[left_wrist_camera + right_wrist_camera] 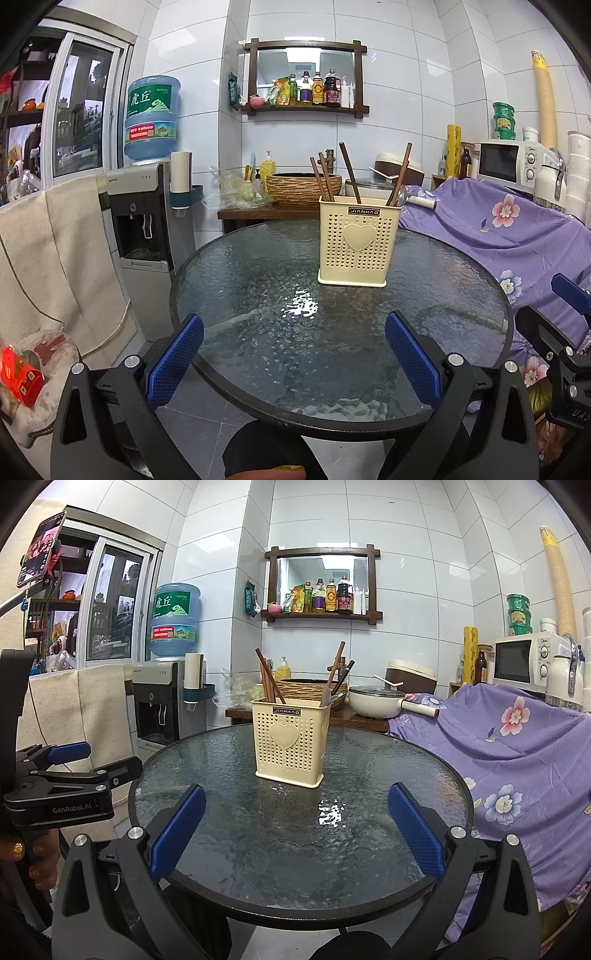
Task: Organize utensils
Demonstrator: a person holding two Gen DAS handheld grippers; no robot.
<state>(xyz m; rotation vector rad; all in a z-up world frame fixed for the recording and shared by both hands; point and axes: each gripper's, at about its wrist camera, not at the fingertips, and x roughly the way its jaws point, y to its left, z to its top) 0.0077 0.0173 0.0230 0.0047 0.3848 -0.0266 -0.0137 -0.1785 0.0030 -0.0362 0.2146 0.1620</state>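
A cream perforated utensil holder (357,242) with a heart on its front stands upright on the round glass table (258,295). Brown chopsticks (349,171) and a metal spoon (400,195) stick out of it. It also shows in the right wrist view (290,740), with chopsticks (267,681) leaning in it. My left gripper (293,341) is open and empty, over the table's near edge, well short of the holder. My right gripper (295,812) is open and empty, also short of the holder. The left gripper shows at the left of the right wrist view (70,760).
A water dispenser (147,206) with a blue bottle stands at the left. A purple floral cloth (517,236) covers furniture at the right, with a microwave (506,162) behind. A side table (266,212) with a woven basin and a pot stands behind the glass table.
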